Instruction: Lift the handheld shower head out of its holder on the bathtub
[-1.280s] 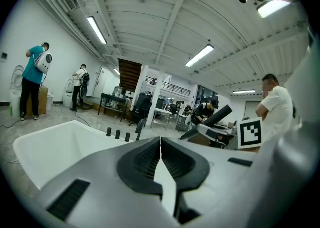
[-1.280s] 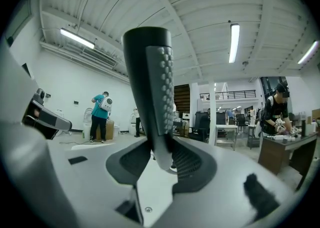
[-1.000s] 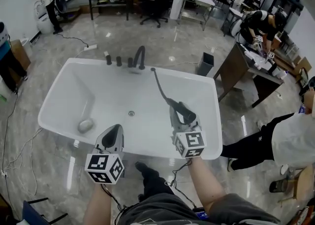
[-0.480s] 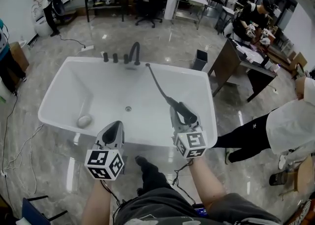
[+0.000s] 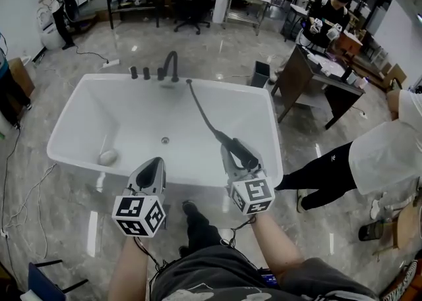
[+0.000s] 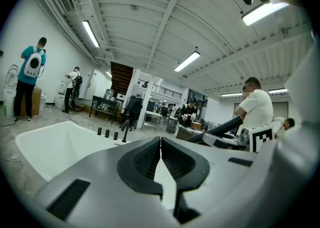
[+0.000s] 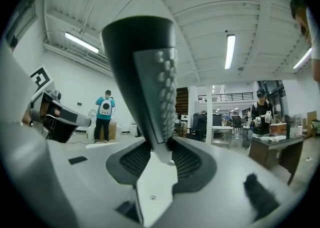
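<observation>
The black handheld shower head (image 5: 241, 152) is out of its holder, and my right gripper (image 5: 231, 156) is shut on it above the near right rim of the white bathtub (image 5: 71, 105). Its black hose (image 5: 201, 112) runs back to the far rim beside the black faucet (image 5: 170, 65). In the right gripper view the shower head (image 7: 150, 80) stands up between the pads of the right gripper (image 7: 160, 149), nozzle face toward the camera. My left gripper (image 5: 153, 165) hangs shut and empty over the near rim; in the left gripper view its tips (image 6: 160, 142) touch.
A small rounded grey object (image 5: 107, 157) lies in the tub's near left corner. A person in a white top (image 5: 372, 155) stands close at the right. A dark desk (image 5: 316, 89) and a bin (image 5: 261, 73) sit beyond the tub. My own foot (image 5: 191, 211) is below the rim.
Both grippers have drawn back toward the tub's near edge, the right one carrying the shower head, and the hose now stretches longer across the tub. The jaws have not changed.
</observation>
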Demonstrator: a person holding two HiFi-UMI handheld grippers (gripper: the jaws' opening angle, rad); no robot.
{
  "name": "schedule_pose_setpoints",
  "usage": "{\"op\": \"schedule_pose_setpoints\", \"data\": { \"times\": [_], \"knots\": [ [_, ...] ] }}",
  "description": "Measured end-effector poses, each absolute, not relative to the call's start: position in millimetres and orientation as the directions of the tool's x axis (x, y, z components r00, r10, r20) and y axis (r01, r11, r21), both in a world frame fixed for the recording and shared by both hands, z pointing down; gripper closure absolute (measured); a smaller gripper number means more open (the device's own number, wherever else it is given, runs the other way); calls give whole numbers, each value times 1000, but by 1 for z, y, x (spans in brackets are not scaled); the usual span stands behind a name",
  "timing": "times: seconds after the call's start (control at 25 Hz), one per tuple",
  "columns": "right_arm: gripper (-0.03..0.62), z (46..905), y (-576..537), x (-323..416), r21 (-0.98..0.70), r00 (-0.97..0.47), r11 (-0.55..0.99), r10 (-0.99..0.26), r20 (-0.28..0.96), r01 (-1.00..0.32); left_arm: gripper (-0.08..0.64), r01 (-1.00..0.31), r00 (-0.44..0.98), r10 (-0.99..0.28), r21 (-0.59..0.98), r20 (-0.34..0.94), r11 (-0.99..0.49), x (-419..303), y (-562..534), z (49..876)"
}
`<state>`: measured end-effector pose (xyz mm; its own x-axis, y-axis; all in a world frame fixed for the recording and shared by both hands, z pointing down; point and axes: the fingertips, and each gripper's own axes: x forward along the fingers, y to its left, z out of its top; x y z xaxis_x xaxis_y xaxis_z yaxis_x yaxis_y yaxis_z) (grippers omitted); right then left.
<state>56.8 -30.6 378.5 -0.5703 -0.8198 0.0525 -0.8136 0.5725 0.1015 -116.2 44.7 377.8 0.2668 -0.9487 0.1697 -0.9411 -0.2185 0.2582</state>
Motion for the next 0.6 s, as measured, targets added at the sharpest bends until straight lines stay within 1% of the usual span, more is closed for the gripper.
{"op": "schedule_pose_setpoints", "data": {
  "times": [0.48,0.6],
  "knots": [
    [453,363,-6,86,109,-586,582,-810,-1,-806,543,-935,301,-941,245,157,-258,-77,48,373],
    [453,366,-4,91,98,-584,581,-812,6,-808,543,-934,306,-939,241,157,-264,-72,48,371]
  ]
}}
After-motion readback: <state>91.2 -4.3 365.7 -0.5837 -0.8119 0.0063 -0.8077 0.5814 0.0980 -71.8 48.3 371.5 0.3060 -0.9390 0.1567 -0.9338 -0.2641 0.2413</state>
